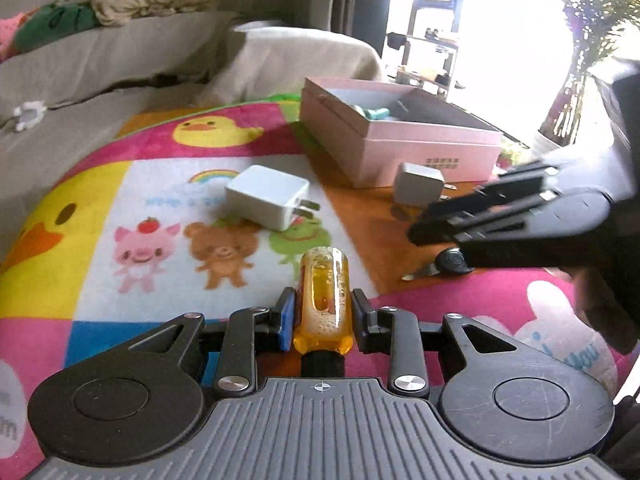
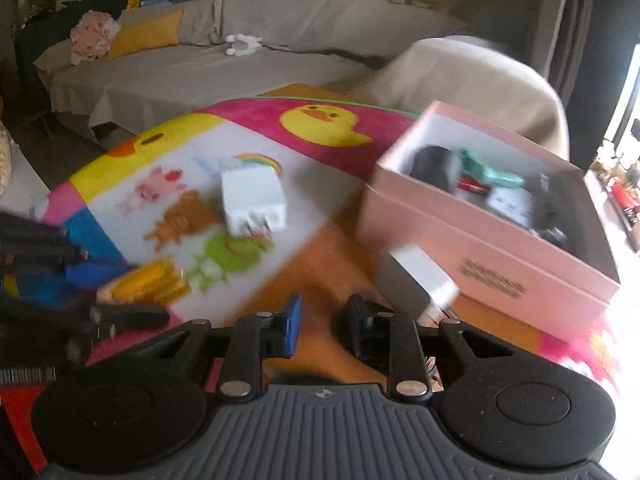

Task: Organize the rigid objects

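My left gripper (image 1: 322, 314) is shut on the clear yellow handle of a screwdriver (image 1: 323, 300), which stands upright between the pads; the same handle (image 2: 148, 280) shows blurred at the left of the right wrist view. My right gripper (image 2: 324, 320) has its jaws a narrow gap apart, and only orange mat shows between them. In the left wrist view the right gripper (image 1: 416, 234) hovers just above a black key (image 1: 452, 261) lying on the mat. A white charger (image 1: 268, 196) (image 2: 252, 200) and a grey charger (image 1: 418, 184) (image 2: 420, 276) lie loose.
An open pink box (image 1: 420, 152) (image 2: 480, 256) holding several small items stands at the back right of the cartoon play mat (image 1: 160, 184). A grey-covered sofa (image 1: 100, 64) runs behind it. A bright window and a plant are at the far right.
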{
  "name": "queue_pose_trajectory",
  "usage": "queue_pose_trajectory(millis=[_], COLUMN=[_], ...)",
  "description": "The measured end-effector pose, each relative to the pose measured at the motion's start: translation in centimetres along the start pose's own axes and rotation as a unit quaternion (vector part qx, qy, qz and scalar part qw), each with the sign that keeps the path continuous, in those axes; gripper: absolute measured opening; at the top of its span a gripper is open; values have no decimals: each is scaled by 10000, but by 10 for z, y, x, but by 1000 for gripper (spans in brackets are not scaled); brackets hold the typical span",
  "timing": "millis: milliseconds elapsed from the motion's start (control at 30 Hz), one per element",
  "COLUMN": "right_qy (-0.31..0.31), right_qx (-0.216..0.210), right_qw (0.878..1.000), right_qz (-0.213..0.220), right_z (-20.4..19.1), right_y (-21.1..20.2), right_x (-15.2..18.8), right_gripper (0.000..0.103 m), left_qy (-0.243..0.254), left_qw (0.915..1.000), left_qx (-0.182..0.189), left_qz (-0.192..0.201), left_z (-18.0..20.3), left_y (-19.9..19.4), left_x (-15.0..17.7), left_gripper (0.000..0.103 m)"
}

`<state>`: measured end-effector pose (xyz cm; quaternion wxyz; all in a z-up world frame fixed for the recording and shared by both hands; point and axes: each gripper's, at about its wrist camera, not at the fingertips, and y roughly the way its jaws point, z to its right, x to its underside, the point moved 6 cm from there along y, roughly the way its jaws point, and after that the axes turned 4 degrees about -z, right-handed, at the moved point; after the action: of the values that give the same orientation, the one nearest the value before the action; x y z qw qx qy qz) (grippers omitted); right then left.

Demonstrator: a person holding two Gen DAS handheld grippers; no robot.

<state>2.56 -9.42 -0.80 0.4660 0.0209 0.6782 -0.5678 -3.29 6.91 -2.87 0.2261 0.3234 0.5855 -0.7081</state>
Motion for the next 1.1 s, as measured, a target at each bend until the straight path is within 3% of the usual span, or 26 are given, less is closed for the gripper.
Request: queue_pose_trajectory(millis=[133, 167, 233, 267, 300, 533, 633, 733, 800, 967, 1100], right_qy=[35, 87, 234, 318, 396, 802, 1345, 1733, 1740, 1445, 1640], right_qx=[347, 444, 580, 635, 677, 808, 735, 483, 288, 424, 412], right_qw=[9994, 9989, 9980, 9973, 9965, 9931, 9879, 9836, 9843, 9886, 9856], right_qz=[71, 77, 117, 175, 275, 268, 248, 117, 78, -10, 16], right_z=[14, 17, 23, 25, 27, 35, 45, 48, 43, 30, 33], right_y=[-13, -16, -22, -25, -29, -31, -29, -25, -23, -16, -14], right_x=[20, 24, 29, 30, 31, 44, 53, 55, 54, 54, 52], right_gripper=[27, 31, 60, 79, 85, 85, 93, 94, 97, 103, 103], left_qy=[-57, -104, -281, -369, -447, -112, 106, 180, 145, 145, 87], left_qw=[10000, 9999, 9996, 9993, 9989, 9998, 9993, 9989, 9991, 9991, 9997], left_qx=[-19, -17, 44, 75, 104, -53, -264, -320, -280, -277, -200], left_qz=[24, 35, 69, 88, 106, 173, 231, 277, 301, 278, 137], left_z=[2, 2, 1, 0, -1, 7, 13, 14, 12, 12, 10], left_y=[2, 3, 3, 2, 1, 2, 3, 3, 2, 2, 6], left_x=[0, 0, 0, 1, 1, 3, 5, 7, 7, 7, -1], left_gripper=[33, 33, 34, 35, 35, 35, 35, 36, 36, 36, 34])
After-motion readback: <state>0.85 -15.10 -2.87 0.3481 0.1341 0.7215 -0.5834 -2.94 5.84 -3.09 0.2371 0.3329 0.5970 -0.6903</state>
